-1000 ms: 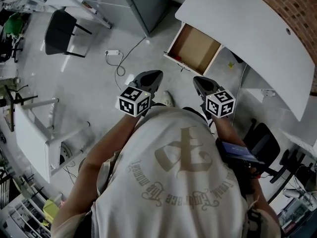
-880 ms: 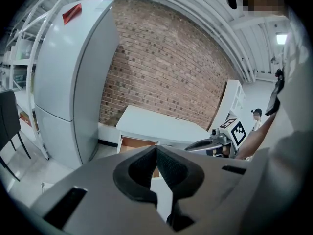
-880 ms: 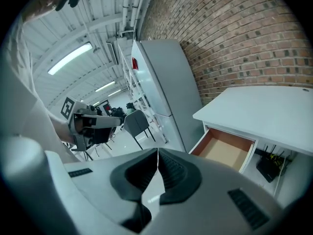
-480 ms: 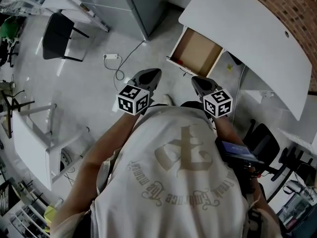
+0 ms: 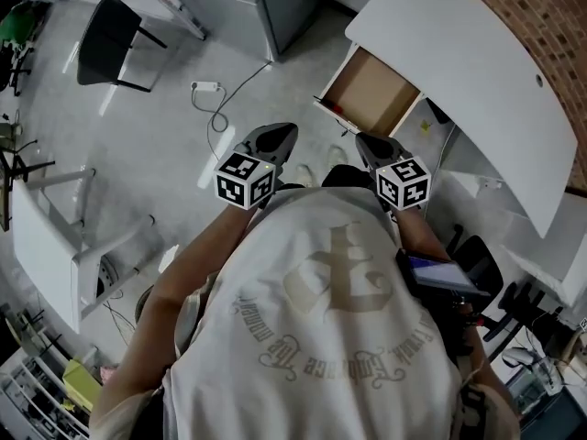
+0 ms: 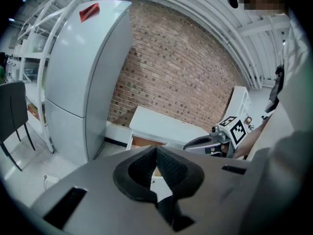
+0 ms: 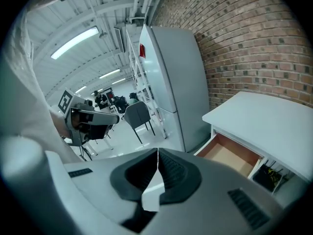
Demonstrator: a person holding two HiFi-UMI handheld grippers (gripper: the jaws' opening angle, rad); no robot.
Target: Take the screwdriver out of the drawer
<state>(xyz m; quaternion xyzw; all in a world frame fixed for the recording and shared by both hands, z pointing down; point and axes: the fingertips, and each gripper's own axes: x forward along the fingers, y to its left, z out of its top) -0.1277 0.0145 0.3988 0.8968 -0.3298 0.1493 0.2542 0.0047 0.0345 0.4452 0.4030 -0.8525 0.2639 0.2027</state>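
The shirt [image 5: 275, 273] print is showing nothing legible. The left gripper [image 6: 156, 150] and right gripper [image 7: 157, 153] are hovering, jaws pressed together, empty. Only the head view is showing the screwdriver [image 5: 336, 108], a red speck in the front corner of the open drawer [image 5: 378, 92].

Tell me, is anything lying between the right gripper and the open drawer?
Nothing visible: in the head view, only a short stretch of bare grey floor separates the right gripper from the open drawer.
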